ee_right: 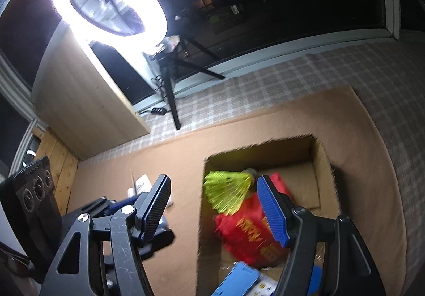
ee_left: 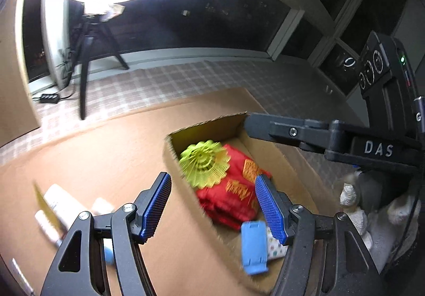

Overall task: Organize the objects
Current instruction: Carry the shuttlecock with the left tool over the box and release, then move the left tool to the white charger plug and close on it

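An open cardboard box (ee_left: pixel 265 147) stands on the brown table. In it lie a yellow-green shuttlecock (ee_left: pixel 204 163), a red packet with gold print (ee_left: pixel 233 192) and a blue plastic piece (ee_left: pixel 253 245). My left gripper (ee_left: pixel 215 207) hangs open over the box's near left wall, with nothing between its blue pads. The right gripper's finger (ee_left: pixel 281 130) reaches over the box's far right corner. In the right wrist view my right gripper (ee_right: pixel 213 208) is open and empty above the same box (ee_right: pixel 322 163), the shuttlecock (ee_right: pixel 228 189) and the red packet (ee_right: pixel 247 232).
White tubes (ee_left: pixel 61 205) and small items lie on the table left of the box. A gloved hand (ee_left: pixel 353 203) holds the right tool. A ring light on a tripod (ee_right: pixel 170 89) stands on the checked floor beyond the table, with a wooden cabinet (ee_right: pixel 87 99) to its left.
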Motion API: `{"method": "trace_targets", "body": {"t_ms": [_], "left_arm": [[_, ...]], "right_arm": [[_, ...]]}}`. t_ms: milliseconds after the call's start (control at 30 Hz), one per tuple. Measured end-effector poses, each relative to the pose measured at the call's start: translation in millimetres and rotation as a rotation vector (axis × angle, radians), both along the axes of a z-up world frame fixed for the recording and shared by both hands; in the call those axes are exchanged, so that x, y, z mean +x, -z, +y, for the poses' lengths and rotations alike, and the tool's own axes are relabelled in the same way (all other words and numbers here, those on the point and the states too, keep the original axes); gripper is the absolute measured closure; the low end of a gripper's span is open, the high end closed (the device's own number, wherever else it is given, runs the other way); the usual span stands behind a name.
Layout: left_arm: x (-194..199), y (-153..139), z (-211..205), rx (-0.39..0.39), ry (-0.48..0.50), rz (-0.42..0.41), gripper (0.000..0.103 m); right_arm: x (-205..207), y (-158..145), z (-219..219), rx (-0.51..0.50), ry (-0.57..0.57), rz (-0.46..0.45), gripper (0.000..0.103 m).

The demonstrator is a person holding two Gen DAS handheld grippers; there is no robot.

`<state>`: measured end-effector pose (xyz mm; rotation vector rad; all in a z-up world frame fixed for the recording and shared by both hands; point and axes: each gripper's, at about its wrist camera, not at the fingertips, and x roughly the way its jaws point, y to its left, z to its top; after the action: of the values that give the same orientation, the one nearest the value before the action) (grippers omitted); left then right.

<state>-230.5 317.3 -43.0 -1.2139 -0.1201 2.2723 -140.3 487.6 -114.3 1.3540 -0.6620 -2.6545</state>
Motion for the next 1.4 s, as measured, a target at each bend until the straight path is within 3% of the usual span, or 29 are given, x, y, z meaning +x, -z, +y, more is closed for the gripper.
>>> {"method": "trace_targets", "body": {"t_ms": [267, 667, 800, 1033, 1233, 1400], "left_arm": [[56.2, -19.6, -65.9, -0.029, -0.057, 0.034, 0.034], [143.9, -18.9, -218.1, -0.072, -0.252, 0.001, 0.034], [175.9, -4.9, -269.4, -0.077, -0.341, -0.037, 0.034], [228.1, 37.9, -342.2, -0.029, -0.513, -0.130, 0.034], [257.0, 78.0, -359.4, -0.005, -0.568, -0.211, 0.034], [265.6, 96.3, -351.2, -0.013, -0.539, -0.242, 0.035]], "right_arm": [[25.7, -1.6, -56.7, 0.036, -0.075, 0.003, 0.039], [56.0, 13.5, -157.1, 0.003, -0.235, 0.034, 0.039], [58.9, 25.9, -180.3, -0.026, -0.258, 0.044, 0.039], [59.0, 53.5, -227.5, -0.049, -0.364, -0.037, 0.039], [64.7, 75.0, -280.4, -0.071, -0.494, -0.116, 0.039], [67.6, 88.5, -321.7, -0.070, -0.580, -0.153, 0.039]]}}
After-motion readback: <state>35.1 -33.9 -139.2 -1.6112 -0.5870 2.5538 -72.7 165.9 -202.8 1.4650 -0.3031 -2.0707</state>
